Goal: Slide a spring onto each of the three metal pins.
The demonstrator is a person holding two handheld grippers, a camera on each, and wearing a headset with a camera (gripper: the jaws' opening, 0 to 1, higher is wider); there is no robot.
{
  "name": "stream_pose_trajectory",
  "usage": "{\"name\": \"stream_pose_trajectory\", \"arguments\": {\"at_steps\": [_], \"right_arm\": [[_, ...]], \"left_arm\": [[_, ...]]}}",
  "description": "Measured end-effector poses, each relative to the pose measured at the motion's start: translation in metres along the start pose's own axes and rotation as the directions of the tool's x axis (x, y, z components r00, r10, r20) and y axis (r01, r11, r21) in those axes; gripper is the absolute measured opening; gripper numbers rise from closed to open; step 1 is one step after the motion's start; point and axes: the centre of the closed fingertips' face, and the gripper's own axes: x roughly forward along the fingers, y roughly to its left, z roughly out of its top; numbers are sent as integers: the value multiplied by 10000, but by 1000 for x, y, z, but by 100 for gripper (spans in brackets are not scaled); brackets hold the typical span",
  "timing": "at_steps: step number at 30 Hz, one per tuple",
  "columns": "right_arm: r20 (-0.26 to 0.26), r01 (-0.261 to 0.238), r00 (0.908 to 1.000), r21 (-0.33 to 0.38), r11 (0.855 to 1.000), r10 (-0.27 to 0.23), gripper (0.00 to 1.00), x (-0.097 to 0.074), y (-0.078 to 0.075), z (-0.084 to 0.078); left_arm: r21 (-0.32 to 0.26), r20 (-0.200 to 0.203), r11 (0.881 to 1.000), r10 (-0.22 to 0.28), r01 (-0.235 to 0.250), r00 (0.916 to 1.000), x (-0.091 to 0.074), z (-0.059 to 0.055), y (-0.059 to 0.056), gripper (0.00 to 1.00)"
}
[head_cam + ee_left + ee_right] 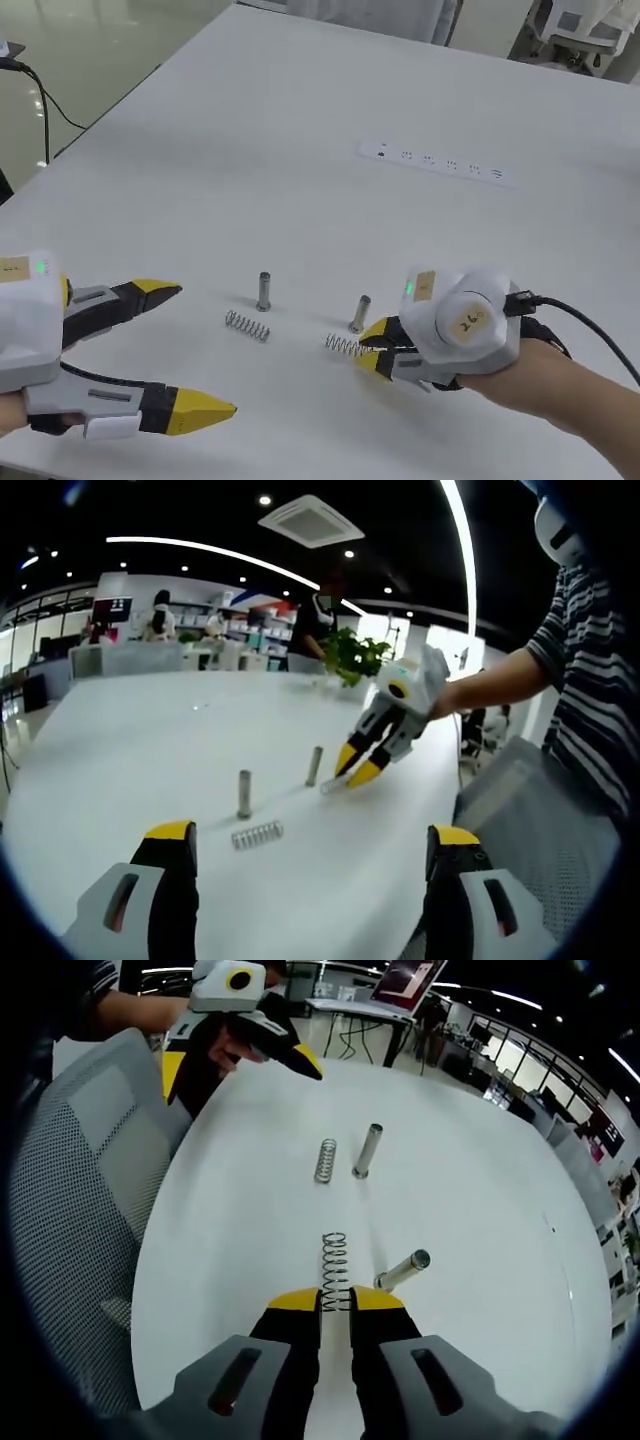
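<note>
Two short metal pins stand upright on the white table, one on the left (264, 290) and one on the right (360, 313). A loose spring (247, 325) lies flat in front of the left pin. My right gripper (380, 350) is shut on the end of a second spring (343, 345), which lies level just beside the right pin's base. In the right gripper view that spring (335, 1265) sticks out from between my jaws (336, 1300), left of the pin (403, 1270). My left gripper (185, 348) is open and holds nothing, left of the loose spring (257, 834).
A white power strip (440, 163) lies further back on the table. A black cable (42, 100) hangs off the far left edge. A grey mesh chair (80, 1160) stands beside the table's near edge. People and desks fill the room behind.
</note>
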Motion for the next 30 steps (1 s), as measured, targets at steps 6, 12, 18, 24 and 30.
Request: {"name": "stream_pose_trajectory", "arguments": {"at_steps": [6,12,18,24,30], "right_arm": [[175,68,9998,-27,10000,-68,8,-16,4,3],[414,82,9991,-69,9999,-79,8,-28,10,5],[354,22,9994,-315,9995,-11,8,-36,18,2],[511,39,9987,-189,9998,-29,8,-40,26,2],[561,54,9984,-386,9992,-33,8,-41,33,8]], "left_arm": [[165,-106,9990,-404,406,9991,4,1,-9,86],[203,-125,9958,-894,896,9959,9,2,-18,83],[572,-681,9873,-1440,1480,9872,18,1,-24,77],[776,-933,9774,-1892,1966,9775,27,6,-27,71],[1037,-1204,9606,-2451,2577,9620,40,9,-38,60]]}}
